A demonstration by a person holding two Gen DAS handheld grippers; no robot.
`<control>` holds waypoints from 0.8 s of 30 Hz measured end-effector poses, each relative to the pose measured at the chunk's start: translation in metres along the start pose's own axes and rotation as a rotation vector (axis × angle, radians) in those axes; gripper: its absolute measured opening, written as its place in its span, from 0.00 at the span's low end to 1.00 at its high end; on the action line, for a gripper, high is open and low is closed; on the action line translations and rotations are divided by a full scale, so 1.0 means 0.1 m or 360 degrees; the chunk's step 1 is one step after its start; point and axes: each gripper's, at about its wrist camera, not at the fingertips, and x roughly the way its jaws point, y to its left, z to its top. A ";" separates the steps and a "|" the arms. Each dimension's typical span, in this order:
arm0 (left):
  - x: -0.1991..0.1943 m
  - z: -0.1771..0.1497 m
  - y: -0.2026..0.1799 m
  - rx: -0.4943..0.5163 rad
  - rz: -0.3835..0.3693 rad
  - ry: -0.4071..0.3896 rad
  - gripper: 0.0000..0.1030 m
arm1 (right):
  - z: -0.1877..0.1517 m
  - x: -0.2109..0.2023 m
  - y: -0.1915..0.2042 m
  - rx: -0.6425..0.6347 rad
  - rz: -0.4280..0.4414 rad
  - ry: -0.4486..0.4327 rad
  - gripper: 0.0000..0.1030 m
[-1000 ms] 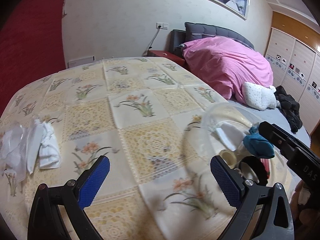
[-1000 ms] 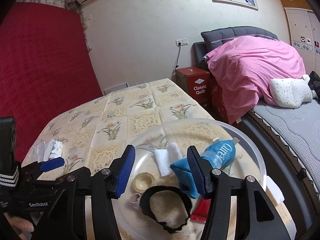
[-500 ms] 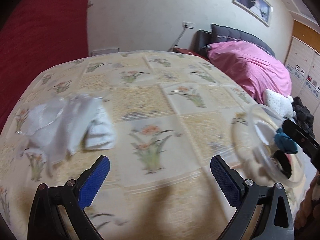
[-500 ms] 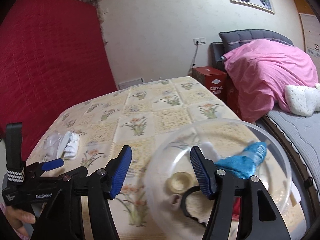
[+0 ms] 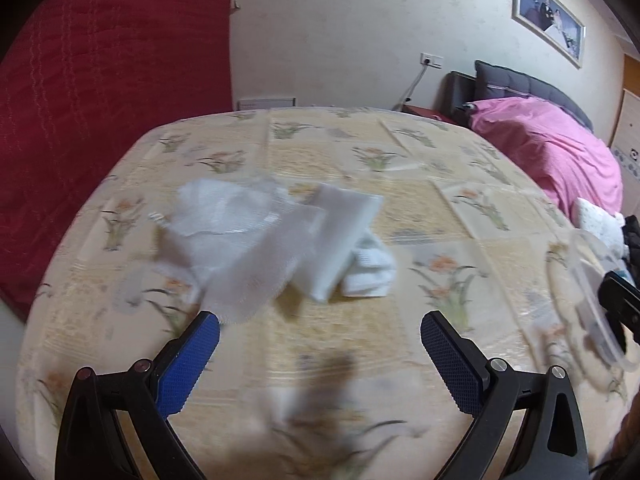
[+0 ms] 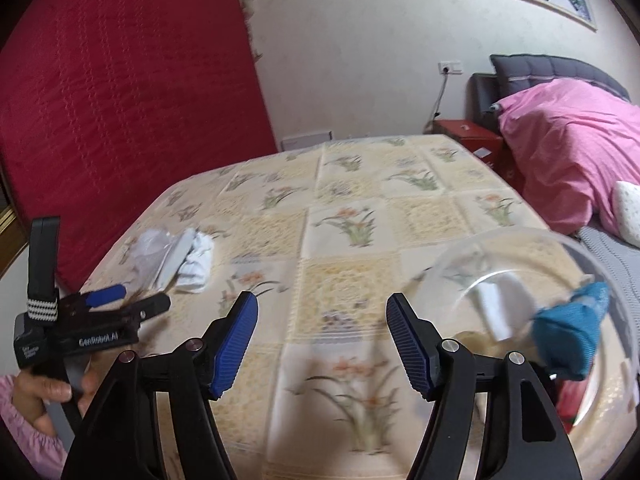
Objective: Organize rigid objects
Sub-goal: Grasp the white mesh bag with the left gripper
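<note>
- Bedroom; floral-cloth surface (image 5: 360,208) beside a bed with a pink duvet (image 6: 568,140), red quilted panel (image 6: 120,100) on the wall to the left.
- Change: left gripper (image 5: 320,344) has swung away from the clear bowl (image 6: 624,292) toward the white pile (image 5: 280,240). A second ago the pile sat at the far left of its view; now it lies dead ahead, just beyond the pads.
- Pile looks like clear plastic wrap, a flat white piece and a rolled white cloth; blurred, can't be sure.
- Left gripper spread wide, holding nothing.
- Right gripper (image 6: 322,344) also spread and empty. It was over the bowl before; now the bowl sits off to its right, with a blue item (image 6: 568,340) and white piece (image 6: 496,308) inside.
- Judgement: next pick is probably from the pile, headed for the bowl.
</note>
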 end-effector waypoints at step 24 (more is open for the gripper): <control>0.11 0.07 0.45 -0.0144 -0.0016 0.0024 1.00 | -0.07 0.25 0.32 -0.0067 0.0077 0.0097 0.66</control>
